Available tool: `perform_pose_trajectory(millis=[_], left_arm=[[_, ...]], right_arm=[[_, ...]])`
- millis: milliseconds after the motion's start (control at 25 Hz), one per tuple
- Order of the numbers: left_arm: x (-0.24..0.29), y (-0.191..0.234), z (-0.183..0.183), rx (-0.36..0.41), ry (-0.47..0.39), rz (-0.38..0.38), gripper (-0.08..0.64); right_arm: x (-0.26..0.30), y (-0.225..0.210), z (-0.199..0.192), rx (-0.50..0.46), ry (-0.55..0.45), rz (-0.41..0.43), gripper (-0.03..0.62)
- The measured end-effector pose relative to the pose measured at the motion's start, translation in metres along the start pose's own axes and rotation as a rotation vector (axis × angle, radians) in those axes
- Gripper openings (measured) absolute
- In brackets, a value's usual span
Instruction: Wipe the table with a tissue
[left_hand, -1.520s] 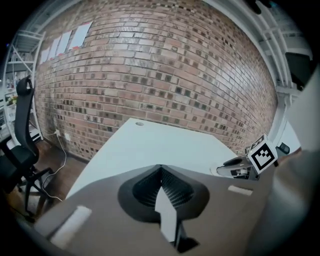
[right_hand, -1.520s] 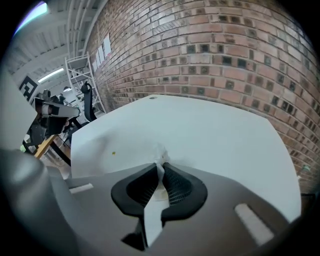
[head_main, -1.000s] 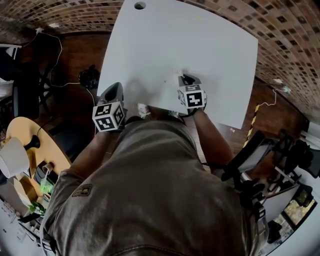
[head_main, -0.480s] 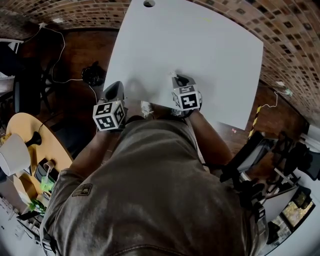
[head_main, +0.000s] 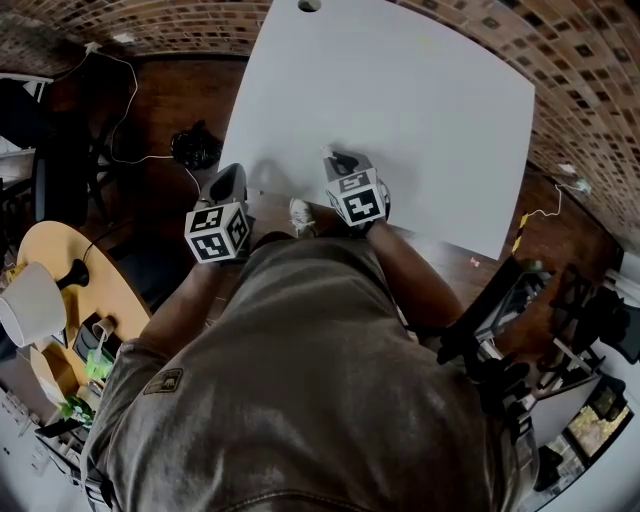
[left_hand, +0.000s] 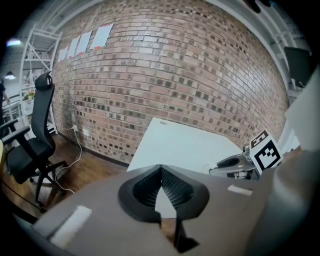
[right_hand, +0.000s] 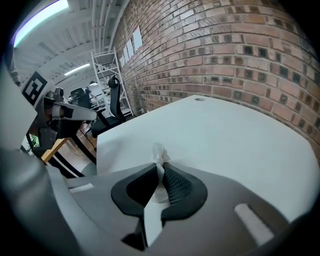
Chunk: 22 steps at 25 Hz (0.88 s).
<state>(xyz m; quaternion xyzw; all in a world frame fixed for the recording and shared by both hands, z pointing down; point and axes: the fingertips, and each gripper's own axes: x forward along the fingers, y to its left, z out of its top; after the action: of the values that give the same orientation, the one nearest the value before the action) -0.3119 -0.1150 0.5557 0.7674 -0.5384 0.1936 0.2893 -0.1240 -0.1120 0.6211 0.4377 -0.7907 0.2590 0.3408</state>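
Observation:
The white table (head_main: 400, 90) spreads out in front of me. My right gripper (head_main: 335, 160) sits low over its near edge, towards the left corner, shut on a crumpled white tissue (right_hand: 160, 152) that pokes out past the jaw tips (right_hand: 161, 165) onto the tabletop (right_hand: 240, 135). The left gripper (head_main: 232, 175) hangs off the table's near left corner, over the floor, its jaws shut with nothing between them (left_hand: 160, 168). From the left gripper view the right gripper (left_hand: 235, 165) lies along the table edge (left_hand: 185, 145).
Brick floor or wall surrounds the table on the far and right sides. A black office chair (left_hand: 30, 145) stands at the left. A round wooden table (head_main: 60, 270) with a white lamp is at my near left. Cables (head_main: 130, 100) trail over the wooden floor.
My right gripper has slid left along the table's near edge with the tissue in it. The left gripper has stayed where it was.

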Motion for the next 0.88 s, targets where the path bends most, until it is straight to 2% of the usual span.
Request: perform_pose_trajectory(millis=[360, 600, 880], left_arm=[[0.003, -0.001, 0.005, 0.032, 0.009, 0.007, 0.002], [0.019, -0.033, 0.012, 0.059, 0.019, -0.033, 0.002], [0.043, -0.076, 0.014, 0.089, 0.041, -0.092, 0.002]], right_arm=[[-0.003, -0.028, 0.001, 0.037, -0.009, -0.046, 0.044], [-0.025, -0.082, -0.013, 0.109, -0.013, -0.135, 0.044], [-0.064, -0.142, -0.050, 0.208, 0.004, -0.238, 0.044]])
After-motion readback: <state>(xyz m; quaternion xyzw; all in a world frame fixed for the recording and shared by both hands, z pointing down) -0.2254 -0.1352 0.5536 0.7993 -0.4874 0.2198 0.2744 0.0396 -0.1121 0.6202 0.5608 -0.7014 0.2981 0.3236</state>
